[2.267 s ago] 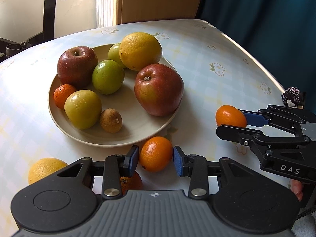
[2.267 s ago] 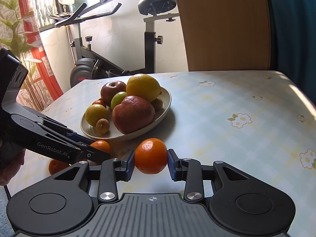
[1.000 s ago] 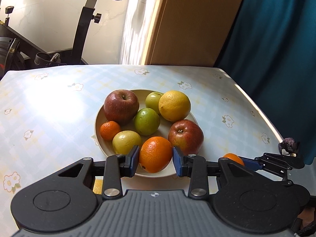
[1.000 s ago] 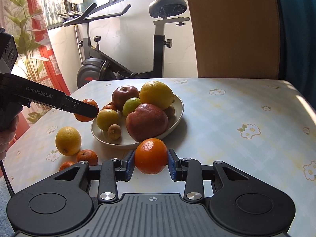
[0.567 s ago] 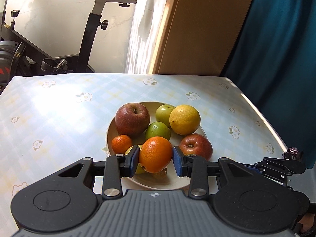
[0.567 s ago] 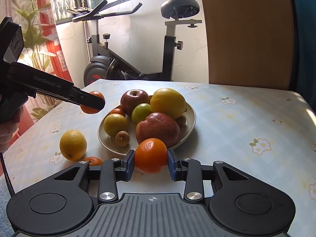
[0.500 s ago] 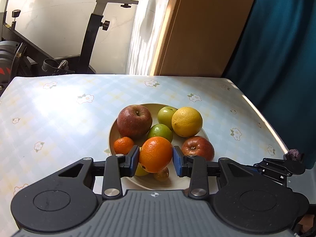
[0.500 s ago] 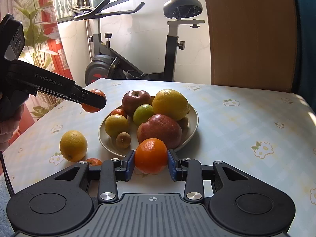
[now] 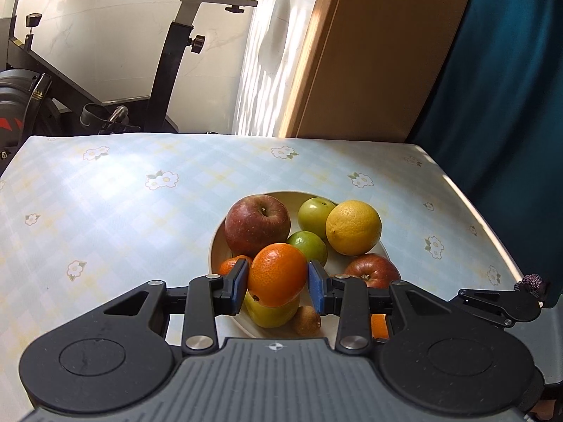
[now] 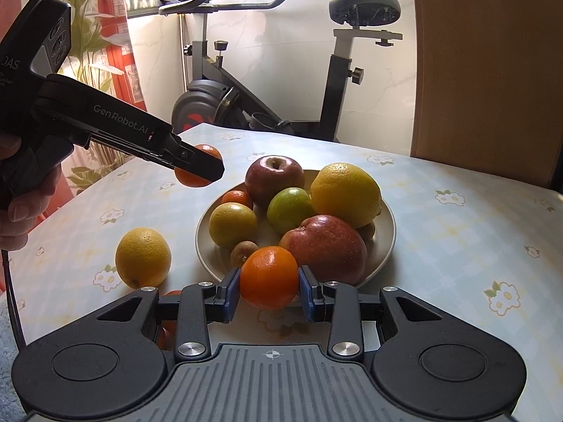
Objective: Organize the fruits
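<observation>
Carrying step: left gripper (image 9: 277, 283) clamped on tangerine (image 9: 278, 274), held above plate (image 10: 385, 242). Right gripper (image 10: 269, 290) clamped on second tangerine (image 10: 269, 277), near plate's front rim. Next: lower into free gaps, release gently, avoid rolling.

left gripper (image 9: 278, 290): black linkage arms, blue pads (image 9: 240, 286), silver screws, grey ribbed housing with a small crosshair mark
right gripper (image 10: 269, 293): same build, black arms, blue pads (image 10: 232, 293), two round black discs at the base
lettering: white "GenRobot.AI" along the left gripper's side, "DAS" on its camera block
cable: thin, black, hanging below the hand (image 10: 17, 207)
</observation>
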A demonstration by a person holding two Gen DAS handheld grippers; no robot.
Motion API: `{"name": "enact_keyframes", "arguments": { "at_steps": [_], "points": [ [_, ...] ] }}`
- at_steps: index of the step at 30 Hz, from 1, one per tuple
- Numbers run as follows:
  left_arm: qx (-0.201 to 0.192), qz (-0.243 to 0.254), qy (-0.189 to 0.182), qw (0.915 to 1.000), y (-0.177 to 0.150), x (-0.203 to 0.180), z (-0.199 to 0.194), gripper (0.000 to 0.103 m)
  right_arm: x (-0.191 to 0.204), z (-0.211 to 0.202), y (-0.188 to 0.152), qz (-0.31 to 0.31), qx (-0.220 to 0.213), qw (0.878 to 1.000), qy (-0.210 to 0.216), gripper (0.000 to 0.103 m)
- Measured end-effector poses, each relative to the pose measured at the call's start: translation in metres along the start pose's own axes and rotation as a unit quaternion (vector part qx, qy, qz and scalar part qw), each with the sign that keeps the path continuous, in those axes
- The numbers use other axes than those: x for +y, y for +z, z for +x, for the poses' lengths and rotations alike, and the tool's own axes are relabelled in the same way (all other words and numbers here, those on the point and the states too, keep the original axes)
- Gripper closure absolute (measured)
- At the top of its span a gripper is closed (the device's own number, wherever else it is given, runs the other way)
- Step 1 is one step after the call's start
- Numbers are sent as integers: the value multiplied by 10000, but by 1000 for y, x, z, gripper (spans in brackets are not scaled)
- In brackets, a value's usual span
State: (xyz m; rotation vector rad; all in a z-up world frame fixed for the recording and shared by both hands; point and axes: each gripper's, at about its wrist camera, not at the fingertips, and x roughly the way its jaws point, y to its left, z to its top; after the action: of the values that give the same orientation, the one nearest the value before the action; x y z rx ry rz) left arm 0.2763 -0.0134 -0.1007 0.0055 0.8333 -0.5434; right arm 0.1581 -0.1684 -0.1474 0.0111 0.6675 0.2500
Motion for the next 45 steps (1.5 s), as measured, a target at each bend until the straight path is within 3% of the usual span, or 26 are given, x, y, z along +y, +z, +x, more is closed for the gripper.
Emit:
{"name": "enact_keyframes", "arguments": {
  "at_steps": [10, 17, 24, 29, 45],
  "points": [
    [-3, -119, 6, 9999, 0, 4, 5, 65, 6, 4, 5, -122, 30, 9999, 88, 71],
    [-39, -262, 30, 9996, 4, 11, 9, 65, 14, 11, 38, -700, -37, 9975, 95, 71],
    [7, -384, -27, 9993, 11, 13, 23, 65, 23, 40, 58, -1313, 237, 9911, -27, 71],
    [103, -499, -142, 9986, 12, 15, 34, 65, 19, 56, 56, -1348, 441, 9898, -106, 71],
    [270, -503, -186, 9982, 13, 10, 51, 65, 13, 58, 53, -1179, 421, 9921, -73, 70]
  ]
}}
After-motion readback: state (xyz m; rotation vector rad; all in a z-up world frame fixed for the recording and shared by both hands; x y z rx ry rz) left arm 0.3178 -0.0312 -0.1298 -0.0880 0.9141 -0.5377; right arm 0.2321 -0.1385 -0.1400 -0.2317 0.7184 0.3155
